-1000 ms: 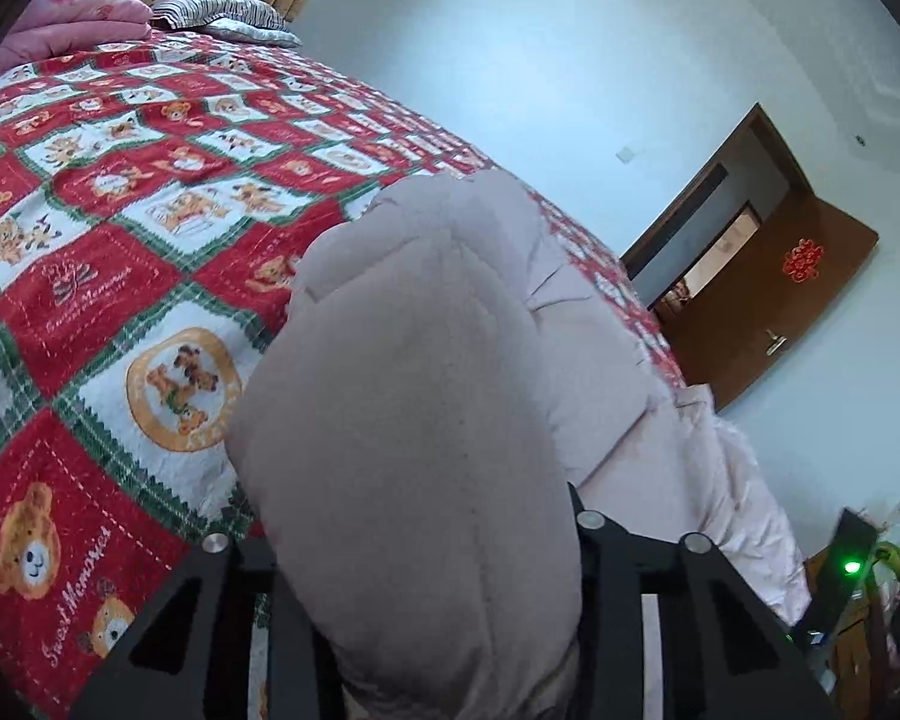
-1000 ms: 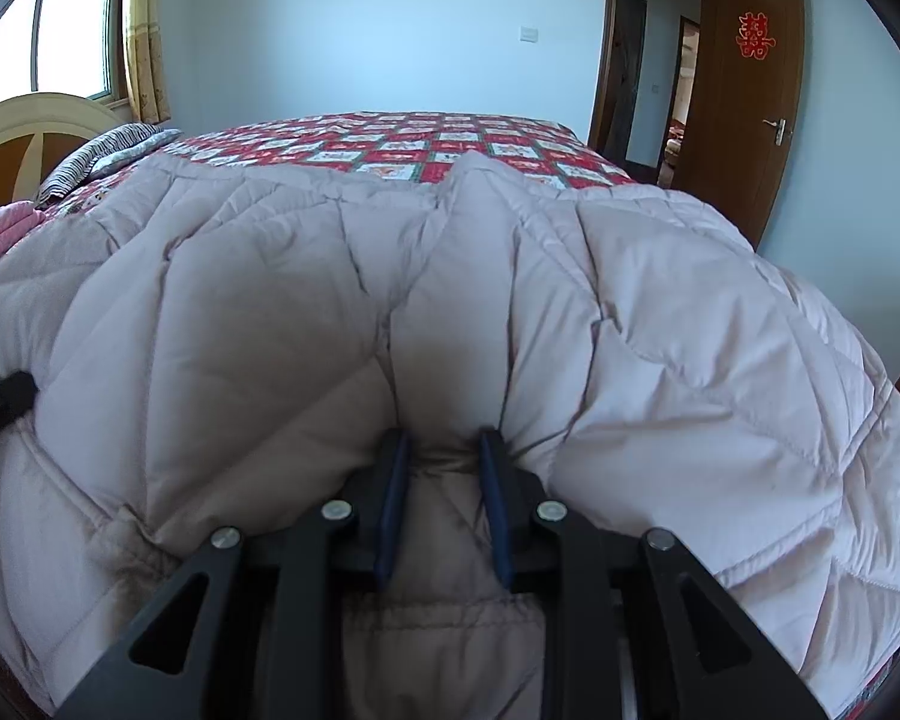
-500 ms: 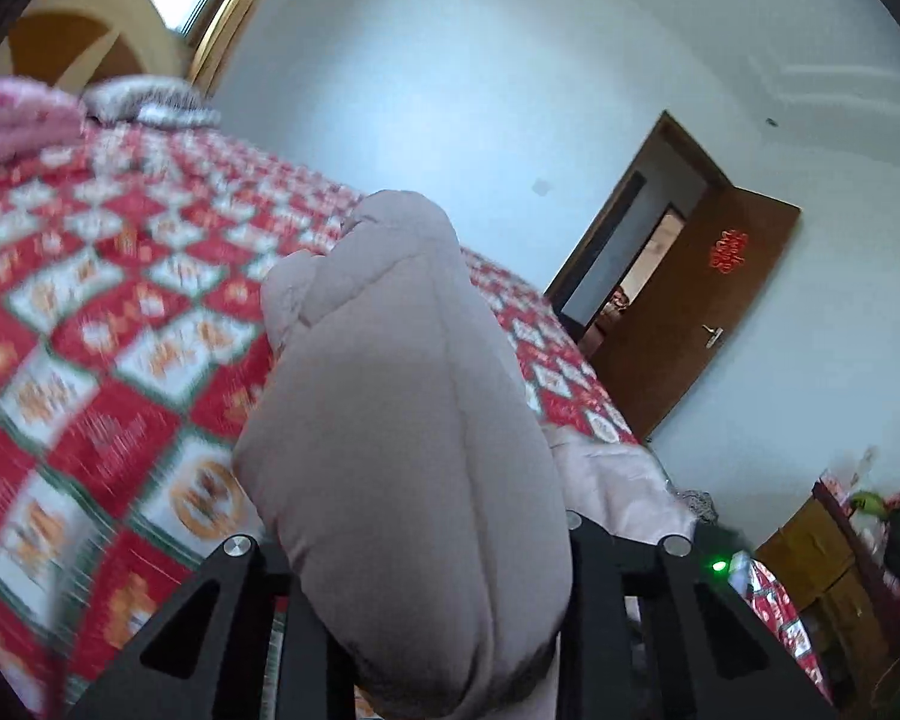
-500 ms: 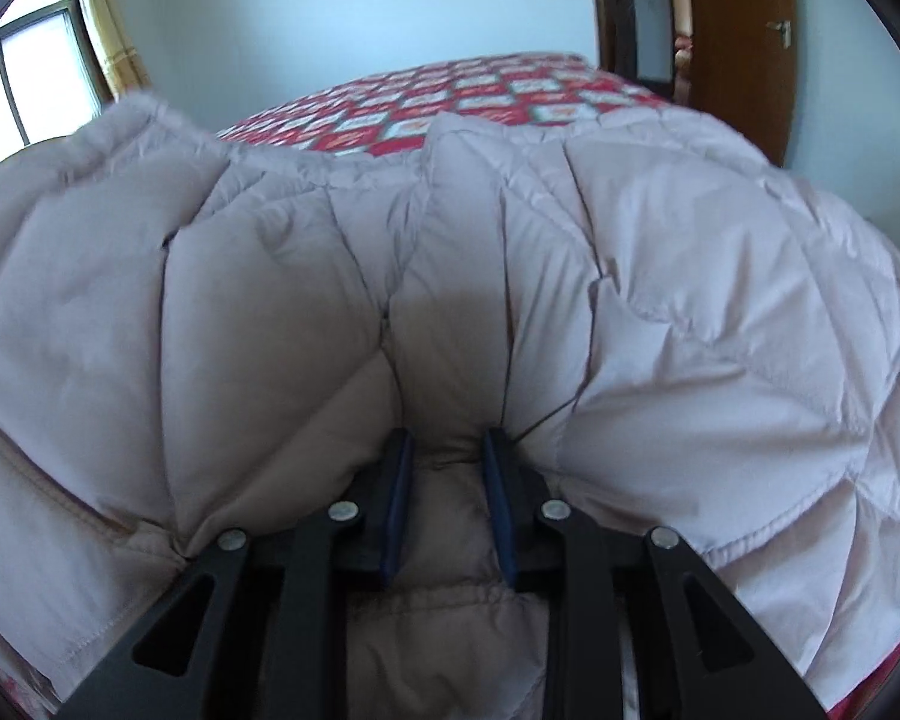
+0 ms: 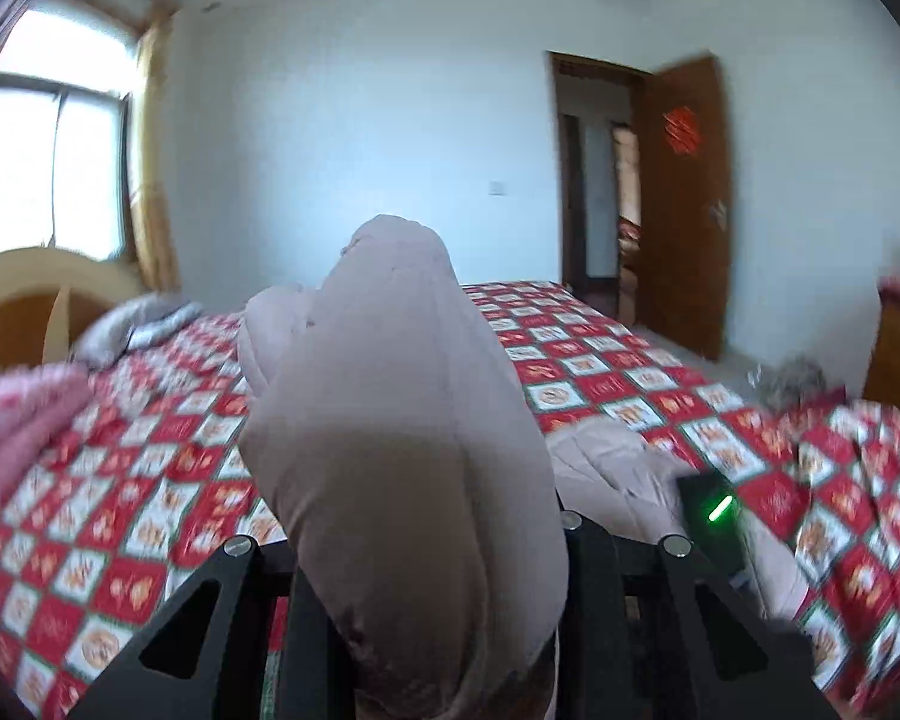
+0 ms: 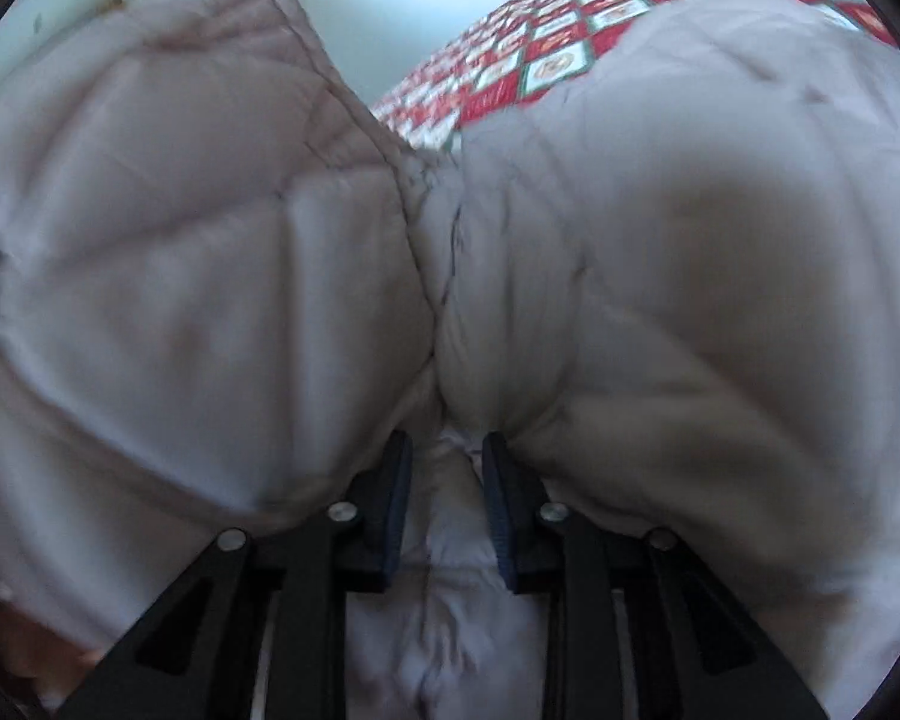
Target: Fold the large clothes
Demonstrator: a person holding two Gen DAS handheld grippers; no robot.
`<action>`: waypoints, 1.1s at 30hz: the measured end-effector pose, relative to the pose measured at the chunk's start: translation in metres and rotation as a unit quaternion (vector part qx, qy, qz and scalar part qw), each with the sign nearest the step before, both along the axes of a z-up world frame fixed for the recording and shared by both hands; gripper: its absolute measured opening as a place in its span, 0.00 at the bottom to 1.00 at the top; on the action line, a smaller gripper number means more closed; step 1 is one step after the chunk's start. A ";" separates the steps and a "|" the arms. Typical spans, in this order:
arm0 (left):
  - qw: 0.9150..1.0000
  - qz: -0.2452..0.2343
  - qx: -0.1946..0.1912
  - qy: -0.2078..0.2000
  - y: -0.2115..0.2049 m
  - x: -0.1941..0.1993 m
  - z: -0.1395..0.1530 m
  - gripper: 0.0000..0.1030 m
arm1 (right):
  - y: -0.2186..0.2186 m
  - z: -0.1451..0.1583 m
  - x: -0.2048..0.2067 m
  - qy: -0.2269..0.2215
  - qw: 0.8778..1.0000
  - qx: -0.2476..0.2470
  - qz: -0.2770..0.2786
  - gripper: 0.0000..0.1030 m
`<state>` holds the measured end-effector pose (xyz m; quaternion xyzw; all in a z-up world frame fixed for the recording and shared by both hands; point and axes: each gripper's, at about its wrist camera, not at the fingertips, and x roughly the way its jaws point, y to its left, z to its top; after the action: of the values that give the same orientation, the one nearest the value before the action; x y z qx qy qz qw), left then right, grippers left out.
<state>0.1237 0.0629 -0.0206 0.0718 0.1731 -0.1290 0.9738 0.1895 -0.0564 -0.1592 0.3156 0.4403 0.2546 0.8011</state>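
A pale pink quilted padded coat (image 5: 402, 450) bulges up between the arms of my left gripper (image 5: 426, 618), which is shut on a thick fold of it; the fingertips are hidden under the fabric. The rest of the coat lies low to the right on the bed. In the right wrist view the coat (image 6: 660, 252) fills nearly the whole frame. My right gripper (image 6: 447, 480) is shut on a pinch of the coat, its dark blue pads (image 6: 399, 480) close together with fabric between them.
The bed has a red, white and green checked bear-print cover (image 5: 600, 372). A pink blanket (image 5: 12, 426) and pillows lie at the left by the headboard. The other gripper's body with a green light (image 5: 720, 507) shows low right. An open brown door (image 5: 678, 204) stands beyond.
My left gripper has lifted and swung level, so the room and door now show behind the held fold. The right view has tilted; the coat folds up on the left and is blurred.
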 end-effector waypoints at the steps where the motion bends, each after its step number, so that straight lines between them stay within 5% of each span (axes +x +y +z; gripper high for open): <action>1: 1.000 -0.008 0.017 -0.004 -0.012 -0.001 -0.003 0.26 | -0.019 0.007 -0.007 -0.011 1.000 -0.003 -0.014 0.28; 5: 0.995 -0.059 0.078 -0.011 -0.071 -0.004 -0.024 0.26 | -0.097 0.030 -0.037 -0.056 0.994 -0.043 -0.085 0.32; 8: 0.988 -0.095 0.118 0.001 -0.117 -0.002 -0.049 0.26 | -0.155 0.038 -0.057 -0.076 0.981 -0.094 -0.152 0.48; 12: 0.974 -0.131 0.186 0.001 -0.173 -0.004 -0.094 0.26 | -0.202 0.036 -0.061 -0.071 0.968 -0.136 -0.200 0.49; 17: 0.958 -0.165 0.235 -0.015 -0.207 -0.008 -0.137 0.27 | -0.245 0.037 -0.057 -0.067 0.971 -0.097 -0.210 0.50; 22: 0.948 -0.192 0.254 -0.019 -0.215 -0.004 -0.154 0.27 | -0.223 0.050 -0.029 -0.081 0.986 -0.061 -0.135 0.71; 23: 0.947 -0.194 0.254 -0.019 -0.214 -0.004 -0.155 0.27 | -0.215 0.049 -0.020 -0.075 0.988 -0.074 -0.115 0.68; 26: 0.950 -0.196 0.241 -0.019 -0.207 -0.007 -0.156 0.30 | -0.188 0.034 0.003 -0.041 0.981 -0.170 -0.079 0.22; 29: 0.950 -0.187 0.249 -0.021 -0.202 -0.012 -0.151 0.38 | -0.180 0.013 0.008 -0.018 0.980 -0.189 -0.066 0.21; 33: 0.931 -0.198 0.305 -0.028 -0.194 -0.035 -0.145 0.42 | -0.180 0.002 0.011 -0.009 0.982 -0.182 -0.052 0.21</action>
<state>0.0886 -0.1310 -0.1658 0.4020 0.1586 -0.2582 0.8641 0.2005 -0.2367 -0.1571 0.1844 0.4556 0.1309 0.8610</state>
